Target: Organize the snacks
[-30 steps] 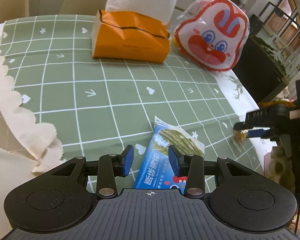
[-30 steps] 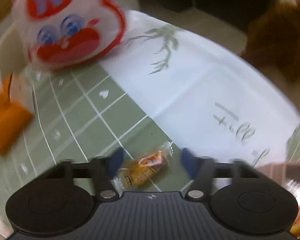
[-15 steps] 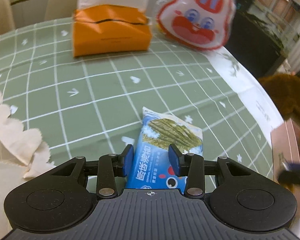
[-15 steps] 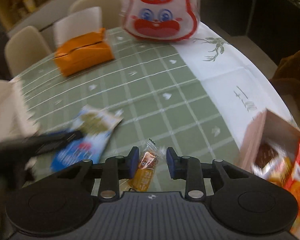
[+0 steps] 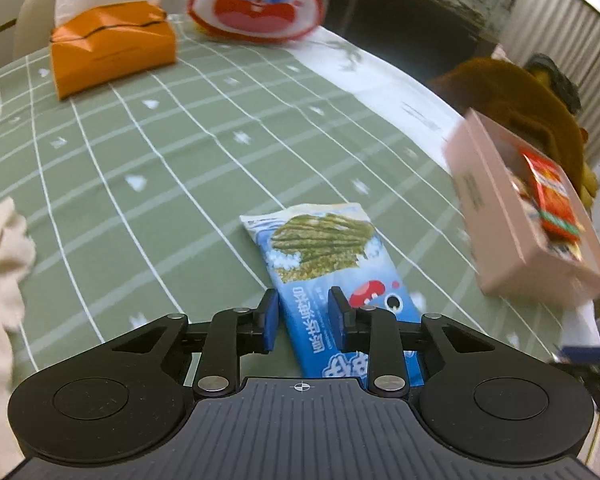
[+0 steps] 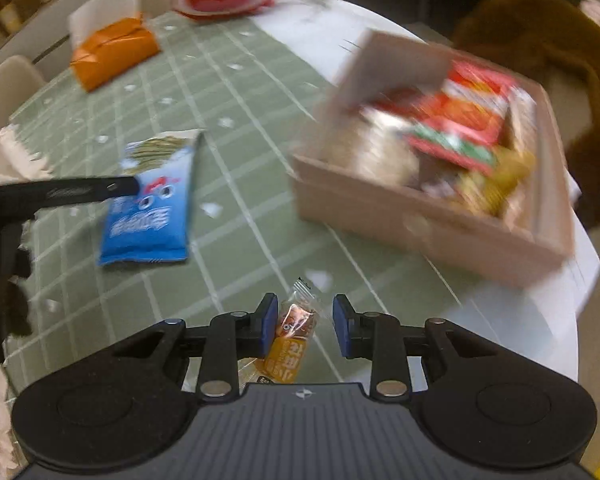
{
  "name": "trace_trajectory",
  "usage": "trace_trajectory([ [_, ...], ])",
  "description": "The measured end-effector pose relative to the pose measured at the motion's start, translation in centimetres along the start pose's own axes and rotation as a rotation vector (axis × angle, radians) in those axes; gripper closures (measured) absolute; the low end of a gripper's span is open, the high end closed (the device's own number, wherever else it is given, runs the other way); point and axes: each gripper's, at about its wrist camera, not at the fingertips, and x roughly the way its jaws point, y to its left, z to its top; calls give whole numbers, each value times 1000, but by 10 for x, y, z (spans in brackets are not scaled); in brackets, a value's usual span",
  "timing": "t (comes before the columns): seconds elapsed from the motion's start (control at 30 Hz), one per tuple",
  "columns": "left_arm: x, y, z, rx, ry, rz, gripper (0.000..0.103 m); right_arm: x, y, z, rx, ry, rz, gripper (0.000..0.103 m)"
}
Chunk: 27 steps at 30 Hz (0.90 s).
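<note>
A blue seaweed snack packet (image 5: 320,252) lies lengthwise between the pads of my left gripper (image 5: 304,320). The jaws are closing on its near left half, the right pad pressing on its face. In the right wrist view the left gripper's black finger (image 6: 60,194) lies across that packet (image 6: 148,216). My right gripper (image 6: 306,322) is shut on a small orange wrapped candy (image 6: 294,340), held above the green checked tablecloth (image 6: 240,168). A pink box (image 6: 380,200) with several snacks stands just ahead to the right, blurred. The left wrist view shows the same pink box (image 5: 496,208) at the table's right edge.
An orange tissue box (image 5: 112,48) and a rabbit-face bag (image 5: 256,4) stand at the far end of the table. A brown furry thing (image 6: 560,40) sits beyond the pink box. A cream lace cloth (image 5: 0,240) hangs at the left edge. Chairs stand behind.
The left pads drew closer on the packet, which travelled right with them toward the pink box. The right gripper shut on the candy, lifted it and carried it up to the box.
</note>
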Motion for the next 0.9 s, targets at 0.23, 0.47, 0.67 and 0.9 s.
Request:
trace_trajectory([
  [0.23, -21, -33, -38, 63, 36, -42, 72, 6, -18, -18, 8, -1, -71, 73],
  [0.47, -35, -45, -67, 122, 93, -136, 78, 12, -21, -24, 31, -9, -86, 72],
  [0.67, -43, -43, -83, 78, 98, -177, 78, 9, -16, -32, 29, -19, -105, 44],
  [0.9, -64, -13, -78, -118, 23, -143, 78, -25, 13, -39, 8, -129, -34, 17],
])
